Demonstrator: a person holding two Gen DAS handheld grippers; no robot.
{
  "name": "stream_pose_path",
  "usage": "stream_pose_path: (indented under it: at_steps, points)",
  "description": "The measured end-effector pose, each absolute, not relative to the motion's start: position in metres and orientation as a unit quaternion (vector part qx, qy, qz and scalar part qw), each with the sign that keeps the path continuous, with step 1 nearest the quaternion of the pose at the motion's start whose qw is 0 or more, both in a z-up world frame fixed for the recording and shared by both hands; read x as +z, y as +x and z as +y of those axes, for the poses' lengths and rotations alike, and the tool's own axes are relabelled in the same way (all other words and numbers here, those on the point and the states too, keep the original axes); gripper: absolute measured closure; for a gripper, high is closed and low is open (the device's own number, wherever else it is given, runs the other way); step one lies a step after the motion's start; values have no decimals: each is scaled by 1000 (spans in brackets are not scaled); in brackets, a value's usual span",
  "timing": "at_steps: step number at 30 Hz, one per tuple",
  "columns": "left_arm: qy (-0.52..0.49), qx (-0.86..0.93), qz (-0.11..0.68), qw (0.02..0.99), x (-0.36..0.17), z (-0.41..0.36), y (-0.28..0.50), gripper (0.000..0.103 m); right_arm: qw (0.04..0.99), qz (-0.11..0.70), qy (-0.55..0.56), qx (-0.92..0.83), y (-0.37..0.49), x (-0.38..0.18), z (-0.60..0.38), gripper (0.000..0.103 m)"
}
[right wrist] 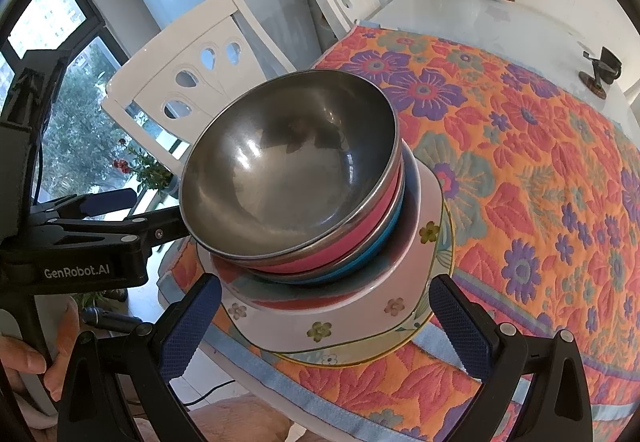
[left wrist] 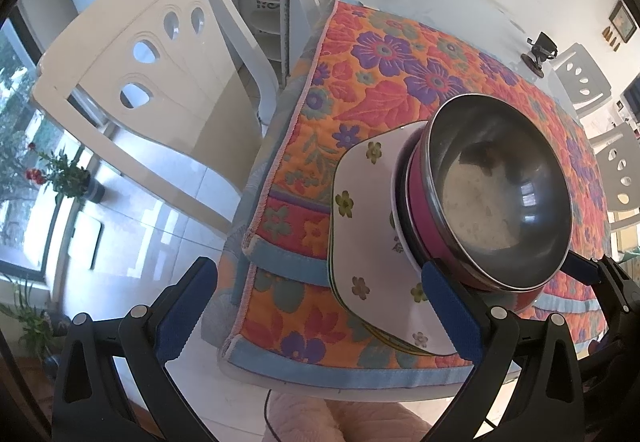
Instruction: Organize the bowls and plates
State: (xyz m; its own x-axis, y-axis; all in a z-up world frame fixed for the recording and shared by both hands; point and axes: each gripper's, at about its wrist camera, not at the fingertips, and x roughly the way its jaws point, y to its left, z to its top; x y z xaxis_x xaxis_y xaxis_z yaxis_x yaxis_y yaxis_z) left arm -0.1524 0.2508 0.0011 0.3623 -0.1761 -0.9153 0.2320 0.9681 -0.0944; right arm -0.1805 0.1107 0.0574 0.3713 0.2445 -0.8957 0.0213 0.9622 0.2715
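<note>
Blue-padded fingers (right wrist: 200,326) of the right gripper (right wrist: 326,326) stand wide open w/ nothing between them, just in front of the plates (right wrist: 320,330) near the desk (right wrist: 460,13) edge. On the plates sits a stack of bowls (right wrist: 292,169): steel one on top, pink & blue below, all on the flowered cloth (right wrist: 540,161).

Left gripper (left wrist: 316,316) is also spread open; one finger is beside the plate edge & under the bowl rim, other hangs off the desk side, so it grips nothing.

Stack looks nearly done, I think. If it must be shifted, better to take the lowest plate rim w/ both grippers from opposite sides, close slowly, keep level. Top bowl seems a bit tilted, so it may slide. Stack is close to the edge, so push inward, not outward.
</note>
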Motion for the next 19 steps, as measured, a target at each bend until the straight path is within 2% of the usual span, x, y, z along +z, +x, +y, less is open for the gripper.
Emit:
stream_pose_path:
  at_steps: [19]
  points:
    - [19,-113,555,824,1,250,-158,1,818,557,121,70,-187,56,105,0]
